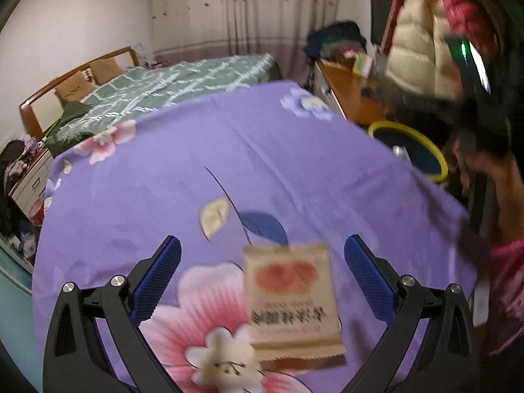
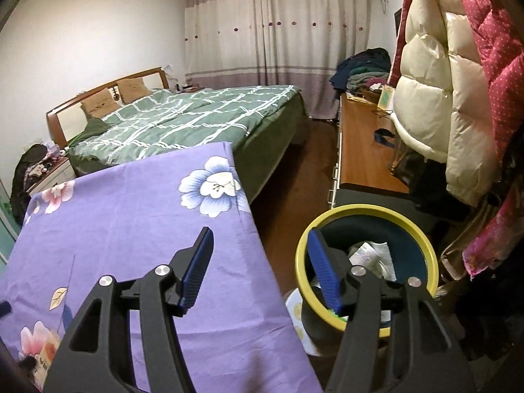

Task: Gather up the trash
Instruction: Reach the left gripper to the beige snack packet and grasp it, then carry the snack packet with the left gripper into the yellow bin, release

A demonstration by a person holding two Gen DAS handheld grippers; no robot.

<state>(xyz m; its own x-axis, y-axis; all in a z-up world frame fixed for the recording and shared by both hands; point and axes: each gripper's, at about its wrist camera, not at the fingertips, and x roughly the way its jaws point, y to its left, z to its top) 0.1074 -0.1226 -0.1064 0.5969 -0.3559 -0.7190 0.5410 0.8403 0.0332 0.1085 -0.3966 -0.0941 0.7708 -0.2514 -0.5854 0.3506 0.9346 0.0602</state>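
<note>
A beige snack packet (image 1: pixel 291 301) is lying on the purple flowered cloth (image 1: pixel 163 196) and is showing a line of large dark characters, upside down and too blurred to read, with a smaller, equally illegible line above them. Nothing else is bearing readable text, numbers or brand marks.

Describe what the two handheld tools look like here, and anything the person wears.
Both the left tool and the right tool have matte black, Y-shaped linkage arms with triangular cut-outs and round silver pivot bolts. Each finger carries a flat blue textured pad. No cables show. In the blurred left wrist view, a pink patterned sleeve appears.
</note>
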